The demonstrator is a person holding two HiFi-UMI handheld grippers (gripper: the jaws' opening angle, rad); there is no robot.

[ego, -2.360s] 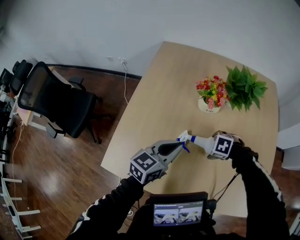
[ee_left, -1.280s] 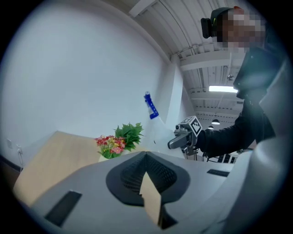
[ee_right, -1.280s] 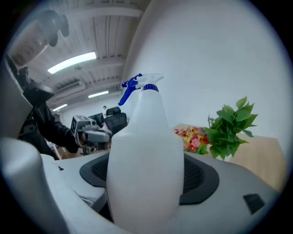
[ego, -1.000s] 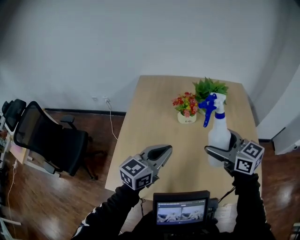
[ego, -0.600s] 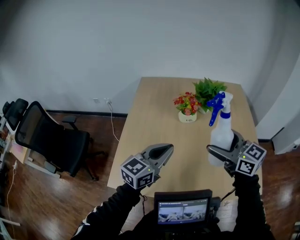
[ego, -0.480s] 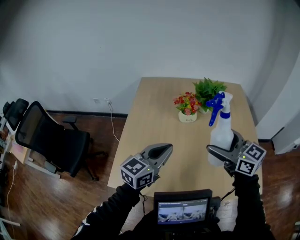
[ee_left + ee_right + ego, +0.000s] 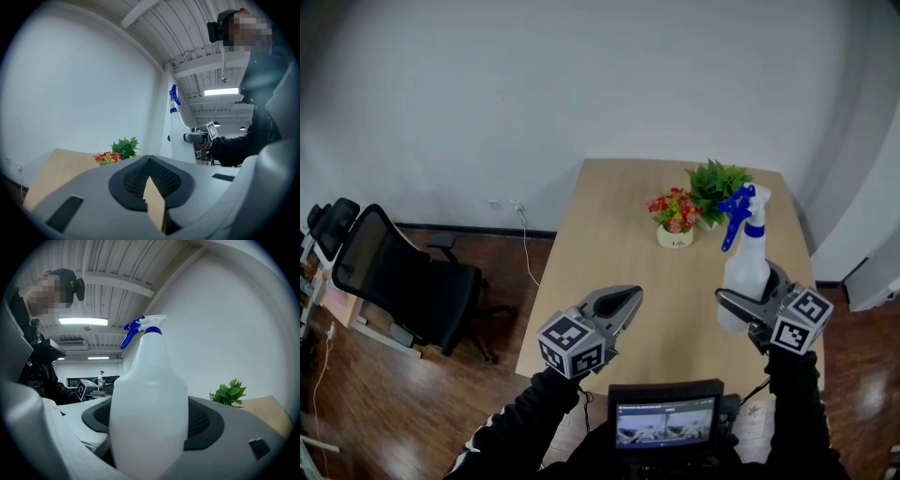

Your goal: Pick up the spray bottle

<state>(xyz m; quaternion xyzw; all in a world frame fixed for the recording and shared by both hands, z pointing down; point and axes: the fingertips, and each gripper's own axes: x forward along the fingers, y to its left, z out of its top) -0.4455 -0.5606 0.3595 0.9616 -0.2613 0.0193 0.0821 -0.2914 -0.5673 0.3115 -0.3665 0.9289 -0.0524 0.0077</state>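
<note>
Reaching both black-sleeved arms (image 7: 523,420) forward, holding the left gripper (image 7: 624,299) with jaws together, clamping the right gripper (image 7: 748,287) on the upright spray bottle (image 7: 743,264).

FREE: tabletop (image 7: 609,244) left bare at frame centre | BLOCKED: upper centre-right taken by flower pot (image 7: 675,216) and green plant (image 7: 715,181), side by side; spray bottle (image 7: 744,267) held upright at right

White wall (image 7: 581,75), wooden floor (image 7: 412,403), office chair (image 7: 403,272)
</note>
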